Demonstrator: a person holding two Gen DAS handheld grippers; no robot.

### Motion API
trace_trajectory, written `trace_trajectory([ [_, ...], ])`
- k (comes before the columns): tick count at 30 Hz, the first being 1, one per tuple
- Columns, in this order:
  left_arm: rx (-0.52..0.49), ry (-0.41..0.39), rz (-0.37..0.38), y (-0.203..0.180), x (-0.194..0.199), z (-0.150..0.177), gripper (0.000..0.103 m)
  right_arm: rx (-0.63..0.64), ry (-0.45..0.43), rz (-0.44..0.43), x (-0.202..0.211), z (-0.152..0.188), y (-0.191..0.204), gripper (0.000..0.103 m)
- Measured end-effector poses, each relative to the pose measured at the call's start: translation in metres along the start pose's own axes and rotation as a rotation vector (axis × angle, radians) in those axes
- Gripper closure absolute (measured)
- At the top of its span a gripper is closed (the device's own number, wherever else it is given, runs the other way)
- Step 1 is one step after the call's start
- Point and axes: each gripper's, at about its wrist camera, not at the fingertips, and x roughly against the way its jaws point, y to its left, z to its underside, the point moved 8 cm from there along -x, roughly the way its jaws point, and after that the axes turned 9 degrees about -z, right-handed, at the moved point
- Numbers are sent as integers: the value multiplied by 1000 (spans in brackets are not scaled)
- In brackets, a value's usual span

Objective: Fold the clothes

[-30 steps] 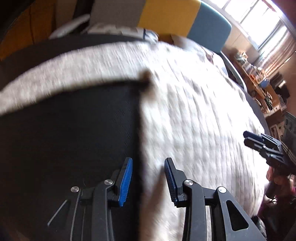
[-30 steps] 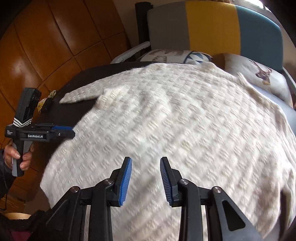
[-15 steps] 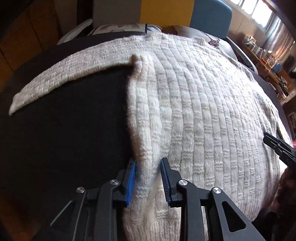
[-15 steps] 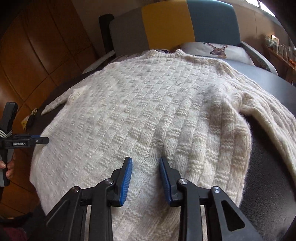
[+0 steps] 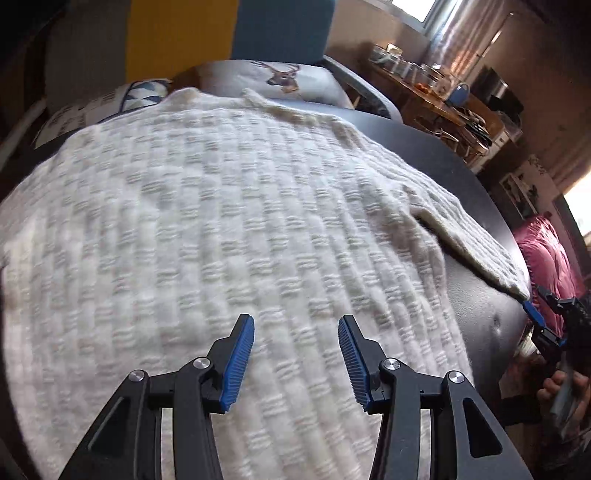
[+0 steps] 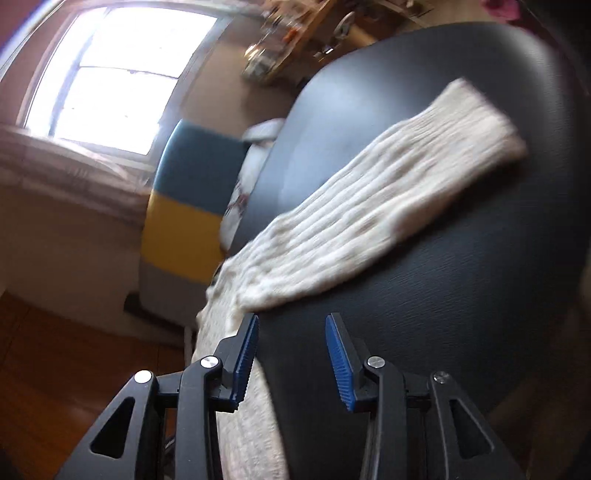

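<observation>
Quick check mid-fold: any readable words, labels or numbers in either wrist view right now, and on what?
None can be read.
Patterned pillow behind the sweater: dark print that may be lettering, too blurred to read.
Deer cushion: a picture only, no text.
Cluttered shelf: too small to tell.

Daylight from blown-out window (image 6: 107, 74), motion blur in right view, fisheye-bent edges, dim corners

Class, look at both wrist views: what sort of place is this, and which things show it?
Probably a living room at home: a deer-print cushion on a colour-block sofa, a cluttered wooden side table, and a cream knit sweater on a dark table.
</observation>
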Motion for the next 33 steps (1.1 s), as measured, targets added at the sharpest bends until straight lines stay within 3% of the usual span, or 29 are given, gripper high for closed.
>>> trace_trajectory([
  [3,-115,-29,-32,-31,-7,-19,54,26,-60,66,18,-27,-9,64],
  [8,-208,-37,-75,-54,-28,-53,54,297,124,131,-51,-41,42,64],
  [11,-218,-72,-62,-60,-34,-88,54,425,224,181,-98,-45,61,64],
  [17,-269,-116,-75,-66,-59,-158,55,593,333,373,-150,-55,45,64],
  [20,-308,-107,-99,-74,-80,-181,56,610,329,452,-151,-66,29,64],
  [24,-360,-94,-74,-94,-106,-195,68,614,316,525,-143,-78,12,64],
  [25,-373,-84,-69,-101,-113,-197,71,635,317,551,-141,-80,8,68],
  [29,-361,-34,-99,-110,-144,-202,70,767,275,686,-130,-90,-3,69],
  [33,-313,-26,-123,-110,-155,-204,69,778,227,674,-119,-95,-9,69],
])
